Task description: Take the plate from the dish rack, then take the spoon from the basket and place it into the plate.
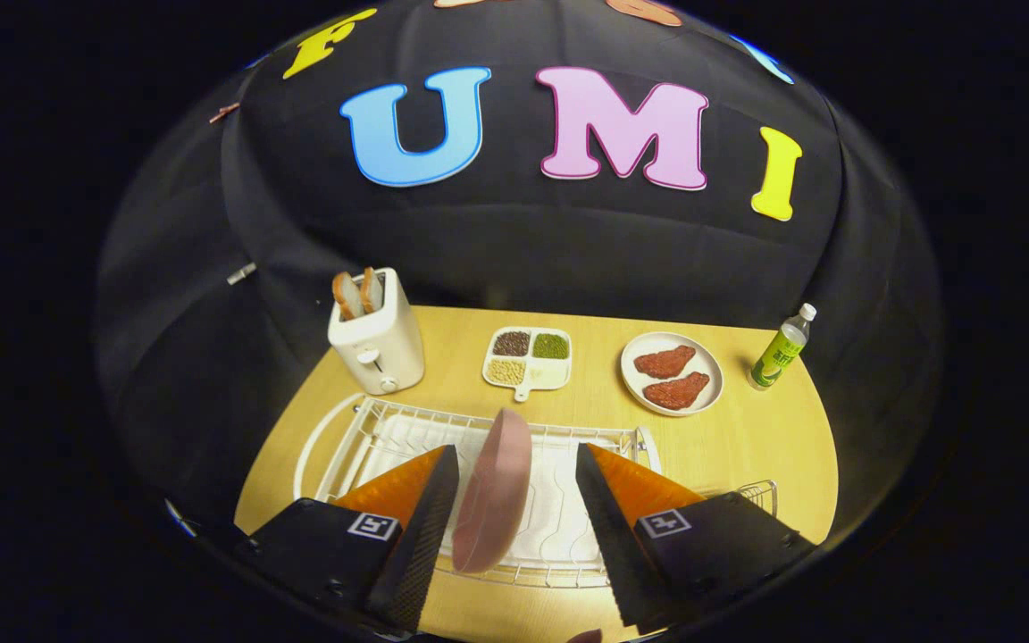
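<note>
- Your light wooden table (747, 446) sits against a black cloth wall, carrying a cream toaster with bread slices (377, 335), a white four-part tray of grains (528, 359), a white plate with two red meat pieces (672, 373) and a green-labelled bottle (781, 350).
- The round pink plate (494, 491) stands on edge in the white wire dish rack (372, 429), its long axis running upright, leaning slightly.
- Your gripper (514, 478) is spread wide, the plate between the fingers, neither visibly pressing it.

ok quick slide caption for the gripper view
Open gripper straddling the upright pink plate in the dish rack.
</note>
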Available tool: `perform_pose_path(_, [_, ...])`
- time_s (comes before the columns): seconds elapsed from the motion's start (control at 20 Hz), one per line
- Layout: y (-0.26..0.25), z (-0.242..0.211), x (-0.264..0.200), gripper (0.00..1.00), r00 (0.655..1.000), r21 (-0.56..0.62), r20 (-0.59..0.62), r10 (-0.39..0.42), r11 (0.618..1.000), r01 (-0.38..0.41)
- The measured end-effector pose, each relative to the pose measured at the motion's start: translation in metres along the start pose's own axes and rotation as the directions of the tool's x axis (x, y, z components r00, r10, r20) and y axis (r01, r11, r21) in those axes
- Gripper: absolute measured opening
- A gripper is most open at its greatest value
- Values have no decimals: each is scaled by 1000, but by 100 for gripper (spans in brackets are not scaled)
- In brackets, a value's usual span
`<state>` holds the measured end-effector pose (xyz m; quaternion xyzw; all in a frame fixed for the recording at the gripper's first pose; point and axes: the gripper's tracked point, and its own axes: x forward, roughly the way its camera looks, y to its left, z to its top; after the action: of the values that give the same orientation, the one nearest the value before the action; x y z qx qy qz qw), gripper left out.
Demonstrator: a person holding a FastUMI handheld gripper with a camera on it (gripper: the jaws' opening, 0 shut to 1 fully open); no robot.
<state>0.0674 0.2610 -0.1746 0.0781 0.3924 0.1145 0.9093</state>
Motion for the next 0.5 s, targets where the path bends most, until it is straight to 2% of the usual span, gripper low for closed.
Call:
perform_pose_path(0.2, [3, -27, 31, 66, 990, -64, -87, -113, 992, 108])
perform_pose_path(0.25, [1, -31, 37, 60, 985, -67, -99, -142, 988, 136])
perform_pose_path(0.4, [-9, -39, 47, 32, 960, -63, -125, -252, 967, 246])
perform_pose_path(0.5, [-14, -39, 45, 24, 940, -106, -127, -317, 946, 305])
